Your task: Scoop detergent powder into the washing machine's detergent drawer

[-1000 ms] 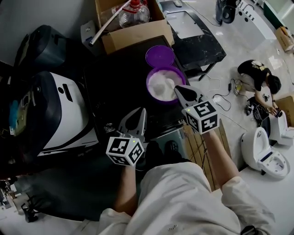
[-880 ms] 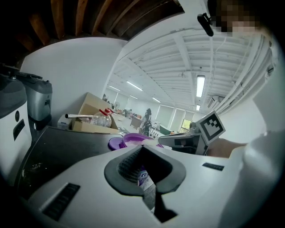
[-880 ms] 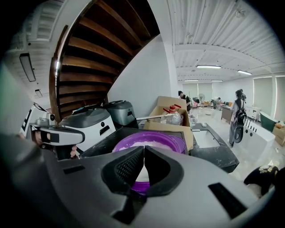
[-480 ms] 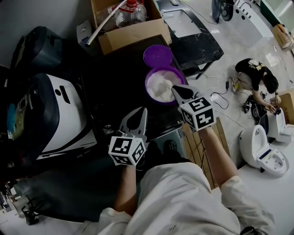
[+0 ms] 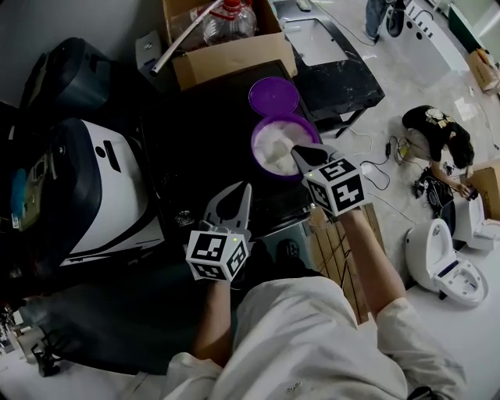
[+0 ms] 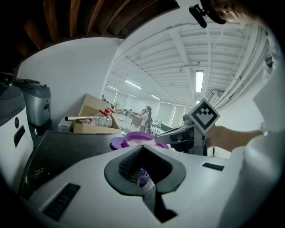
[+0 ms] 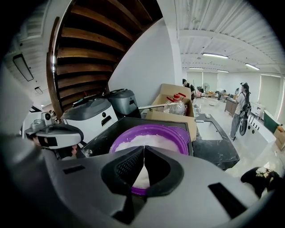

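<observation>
Open purple tub [image 5: 256, 145] of white powder [image 5: 274, 148]

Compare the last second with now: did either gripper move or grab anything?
The right gripper edged slightly left, further in over the purple bowl, closed tips above the powder; nothing gripped or released. The left gripper, also closed, the purple bowl and the purple lid stayed put.

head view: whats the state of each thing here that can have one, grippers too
left gripper: jaws shut, empty
right gripper: jaws shut, empty, tips over the purple tub
purple tub: open, filled with white powder
purple lid: off, lying flat just behind the tub
cardboard box: open at the top
bottle: red cap on, inside the box
</observation>
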The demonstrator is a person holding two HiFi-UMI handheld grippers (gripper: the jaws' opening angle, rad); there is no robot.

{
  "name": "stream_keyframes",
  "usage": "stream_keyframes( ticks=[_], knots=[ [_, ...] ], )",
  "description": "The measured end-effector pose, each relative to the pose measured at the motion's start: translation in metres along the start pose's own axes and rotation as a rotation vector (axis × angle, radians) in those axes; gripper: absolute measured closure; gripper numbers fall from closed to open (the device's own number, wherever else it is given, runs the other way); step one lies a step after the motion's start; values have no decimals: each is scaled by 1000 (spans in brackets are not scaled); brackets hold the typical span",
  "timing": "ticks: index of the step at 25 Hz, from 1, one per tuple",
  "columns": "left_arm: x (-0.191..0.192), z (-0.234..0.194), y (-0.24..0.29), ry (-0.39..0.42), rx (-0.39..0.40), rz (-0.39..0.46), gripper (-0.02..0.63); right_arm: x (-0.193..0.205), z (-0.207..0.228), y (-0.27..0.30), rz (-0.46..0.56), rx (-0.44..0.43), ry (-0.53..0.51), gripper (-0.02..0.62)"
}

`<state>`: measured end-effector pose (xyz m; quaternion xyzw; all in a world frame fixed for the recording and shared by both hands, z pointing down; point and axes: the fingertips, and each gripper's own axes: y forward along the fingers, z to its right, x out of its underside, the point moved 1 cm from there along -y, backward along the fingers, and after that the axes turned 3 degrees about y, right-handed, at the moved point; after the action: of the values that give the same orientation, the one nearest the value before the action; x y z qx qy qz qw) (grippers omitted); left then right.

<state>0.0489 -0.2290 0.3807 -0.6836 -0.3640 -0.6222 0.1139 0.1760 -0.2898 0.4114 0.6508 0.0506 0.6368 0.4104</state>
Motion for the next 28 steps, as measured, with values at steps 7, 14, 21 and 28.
stream_keyframes(
  ticks=[7,14,21,28],
  knots=[
    [2,-4,-3,-7,-15,-1,594,0,-3,6,-34,-31,17,584],
    [1,-2,-2,-8,-12,4,594,1,-4,9,-51,-69,80,586],
    [4,-4,-5,-18,-17,2,594,3,-11,11,-79,-97,120,586],
    [6,-6,-8,-22,-24,4,594,5,-20,12,-93,-135,142,586]
  ],
)
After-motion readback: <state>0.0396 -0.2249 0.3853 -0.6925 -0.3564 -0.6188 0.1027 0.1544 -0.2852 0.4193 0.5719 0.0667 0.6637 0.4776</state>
